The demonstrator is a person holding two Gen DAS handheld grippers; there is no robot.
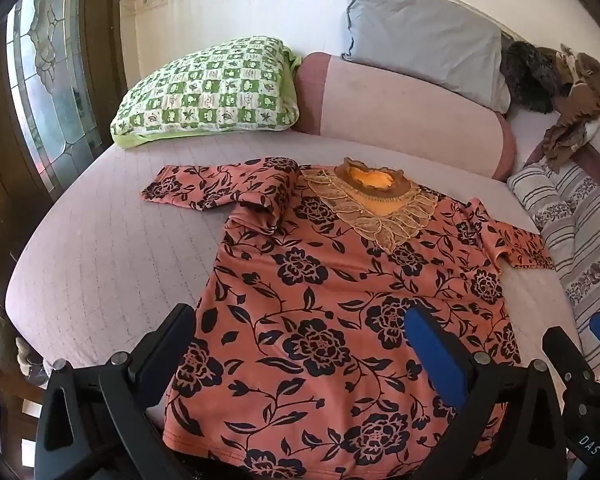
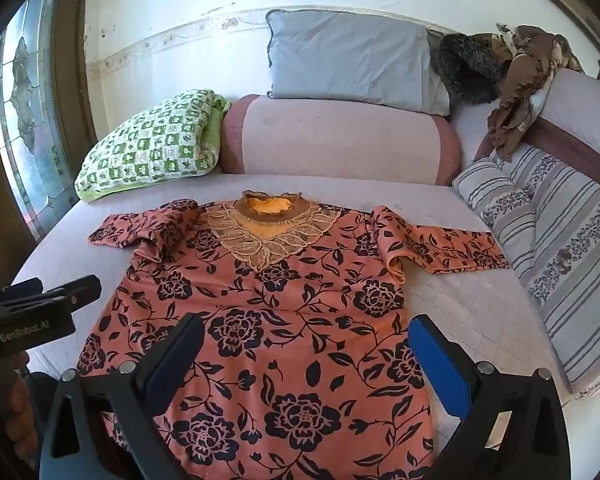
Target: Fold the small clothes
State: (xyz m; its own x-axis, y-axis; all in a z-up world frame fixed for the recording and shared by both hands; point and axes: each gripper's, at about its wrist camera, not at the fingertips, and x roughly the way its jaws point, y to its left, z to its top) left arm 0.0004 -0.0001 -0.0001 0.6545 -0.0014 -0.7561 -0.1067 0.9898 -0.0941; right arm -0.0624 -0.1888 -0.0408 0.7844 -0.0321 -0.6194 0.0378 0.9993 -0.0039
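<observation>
Left wrist view. Nearest the lens, my left gripper (image 1: 300,332) hovers low over the hem end of the floral blouse (image 1: 340,300), fingers spread wide and holding nothing. The blouse lies flat, face up, on the quilted bed cover (image 1: 100,248), lace collar (image 1: 374,204) at 12 o'clock. Its sleeve at 10 o'clock is bunched and doubled over at the shoulder. Part of my right gripper shows at 4 o'clock.

Risk — if I pinch only the top layer at the hem, the back layer will likely lag and the fold will skew; the bunched sleeve could add a lump.

Right wrist view. My right gripper (image 2: 306,340) is likewise spread apart and empty, hovering over the lower body of the blouse, offset toward its right half. My left gripper sits at 9 o'clock, level with it. The sleeve at 2 o'clock runs out toward the striped cushion (image 2: 560,240) — dragging the garment that way could snag it there.

Pose: both grippers point forward along the garment, side by side near the hem.
</observation>
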